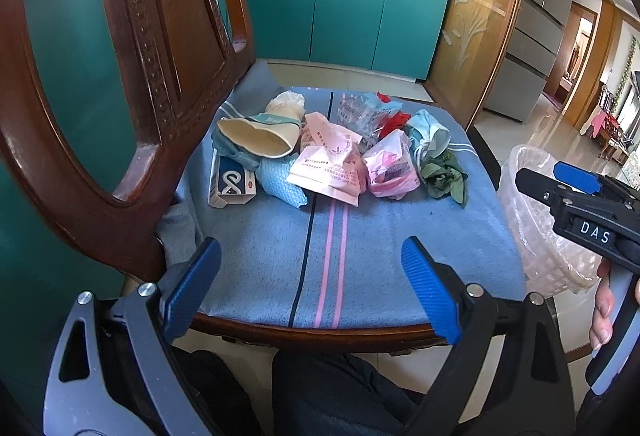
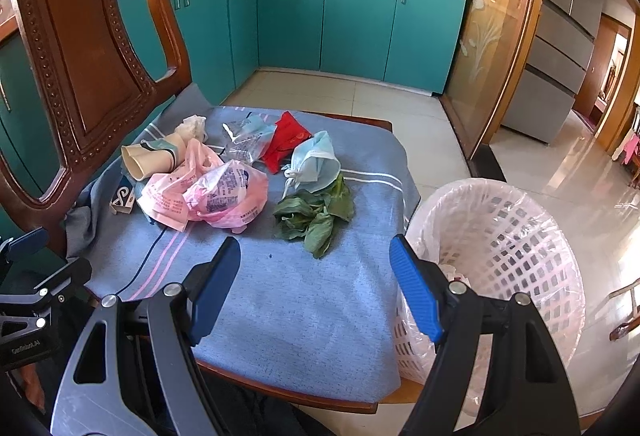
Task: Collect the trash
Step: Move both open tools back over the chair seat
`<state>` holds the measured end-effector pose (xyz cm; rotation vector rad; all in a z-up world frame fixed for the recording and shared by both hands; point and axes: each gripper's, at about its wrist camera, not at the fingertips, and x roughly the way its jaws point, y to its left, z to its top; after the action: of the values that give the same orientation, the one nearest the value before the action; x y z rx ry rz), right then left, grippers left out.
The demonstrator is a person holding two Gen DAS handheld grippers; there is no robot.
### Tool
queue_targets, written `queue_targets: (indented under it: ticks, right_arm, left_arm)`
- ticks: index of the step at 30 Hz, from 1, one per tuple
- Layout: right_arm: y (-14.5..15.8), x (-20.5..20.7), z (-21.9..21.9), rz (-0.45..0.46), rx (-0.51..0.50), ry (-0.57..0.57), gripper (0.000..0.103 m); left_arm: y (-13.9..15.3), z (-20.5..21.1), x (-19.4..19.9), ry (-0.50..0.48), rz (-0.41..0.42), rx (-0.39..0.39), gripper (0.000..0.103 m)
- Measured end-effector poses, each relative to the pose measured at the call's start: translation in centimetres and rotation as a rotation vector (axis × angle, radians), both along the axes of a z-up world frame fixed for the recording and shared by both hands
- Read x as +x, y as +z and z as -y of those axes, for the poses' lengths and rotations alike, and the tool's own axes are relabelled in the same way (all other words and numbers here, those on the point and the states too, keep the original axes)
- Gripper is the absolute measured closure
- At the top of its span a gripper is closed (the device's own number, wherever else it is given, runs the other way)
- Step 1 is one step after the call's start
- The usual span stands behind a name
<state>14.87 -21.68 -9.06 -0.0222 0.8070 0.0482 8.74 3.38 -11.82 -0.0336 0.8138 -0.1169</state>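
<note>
A heap of trash lies on a blue towel [image 1: 360,236] [image 2: 312,296] covering a wooden chair seat. It holds a flattened paper cup [image 1: 260,134] [image 2: 150,158], pink plastic bags [image 1: 332,168] [image 2: 224,196], a blue face mask [image 1: 430,134] [image 2: 316,162], wilted green leaves [image 1: 446,178] [image 2: 316,214], a red packet [image 2: 285,140] and a small blue-and-white box [image 1: 230,188] [image 2: 122,198]. My left gripper [image 1: 312,268] hovers open over the towel's near part, holding nothing. My right gripper [image 2: 314,260] [image 1: 560,180] stands open and empty, short of the leaves. A lined white bin [image 1: 544,236] [image 2: 500,256] stands right of the chair.
The carved chair back [image 1: 152,48] [image 2: 80,68] rises on the left. Teal kitchen cabinets [image 1: 344,12] [image 2: 360,20] with pots on the counter run along the back. A glass-panelled wooden door [image 2: 492,44] and a grey fridge [image 2: 560,48] stand to the right, over tiled floor.
</note>
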Motion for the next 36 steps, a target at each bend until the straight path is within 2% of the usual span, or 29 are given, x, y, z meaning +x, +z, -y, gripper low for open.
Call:
queue_targets:
  ticks: [22,24,26,30,36]
  right_arm:
    - [-1.7,1.1,0.5,-0.037,0.046,-0.005,0.027]
    - [-1.7,1.0,0.6,-0.031,0.049,-0.005,0.027]
    - [-1.7,1.0,0.7,-0.024,0.053,-0.002,0.027]
    - [-2.3,2.0,1.2,-0.021,0.072,0.005,0.027]
    - [-4.6,7.1,0.2,-0.045,0.054,0.003,0.027]
  left_arm:
    - [-1.2,-0.5,0.4,0.01,-0.037,0.004,0.012]
    - [-1.2,-0.9,0.5,0.015,-0.04,0.001,0.014]
    - [-1.1,-1.5,0.9,0.027,-0.046,-0.006,0.023]
    - [-1.4,-1.9,1.5,0.032,-0.066,-0.034,0.028]
    - [-1.5,-1.9,2.2,0.04,-0.082,-0.024,0.033]
